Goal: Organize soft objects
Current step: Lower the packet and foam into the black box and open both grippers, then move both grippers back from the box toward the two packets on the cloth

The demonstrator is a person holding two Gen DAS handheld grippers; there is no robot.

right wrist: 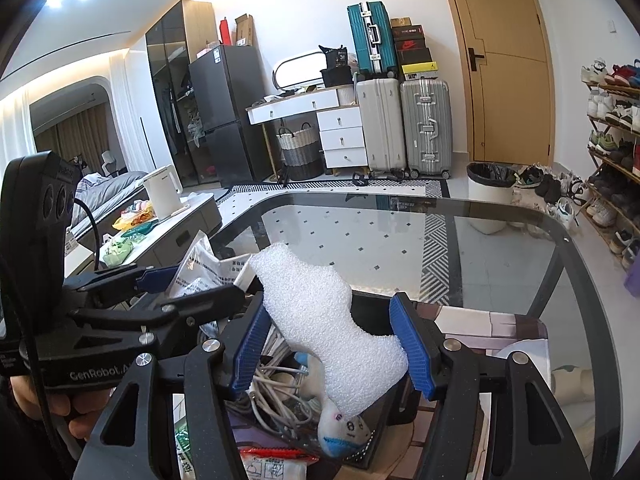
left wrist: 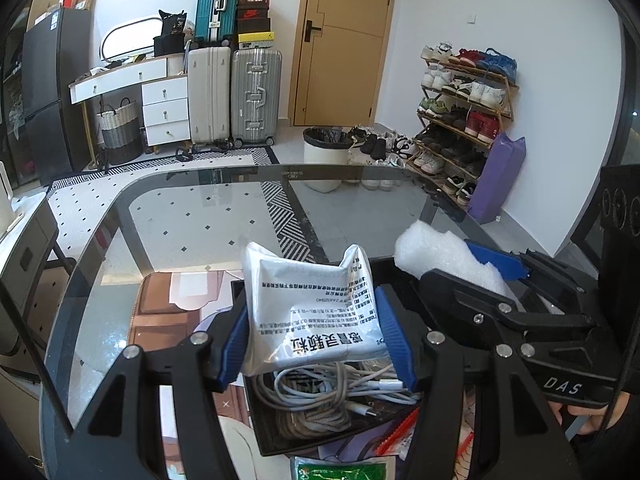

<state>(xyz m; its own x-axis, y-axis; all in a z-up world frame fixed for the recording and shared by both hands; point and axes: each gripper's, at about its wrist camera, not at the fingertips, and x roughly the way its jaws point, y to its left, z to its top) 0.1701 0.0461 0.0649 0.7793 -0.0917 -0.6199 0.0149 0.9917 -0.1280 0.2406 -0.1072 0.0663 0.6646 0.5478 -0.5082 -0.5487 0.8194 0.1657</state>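
My left gripper (left wrist: 314, 338) is shut on a white plastic packet (left wrist: 312, 312) printed with black text and holds it above a black tray (left wrist: 276, 436) of coiled white cables (left wrist: 320, 396). My right gripper (right wrist: 332, 344) is shut on a white foam piece (right wrist: 320, 312) and holds it over the same tray (right wrist: 394, 404). The foam piece also shows in the left wrist view (left wrist: 444, 258), and the packet shows in the right wrist view (right wrist: 200, 272). A small white plush toy (right wrist: 344, 432) with a blue patch lies in the tray under the foam.
The tray sits on a glass table (left wrist: 192, 216) over a printed mat (left wrist: 160, 312). A green packet (left wrist: 340, 470) and a red-striped packet (right wrist: 276, 456) lie at the near edge. A side table with a white kettle (right wrist: 162, 192) stands to the left.
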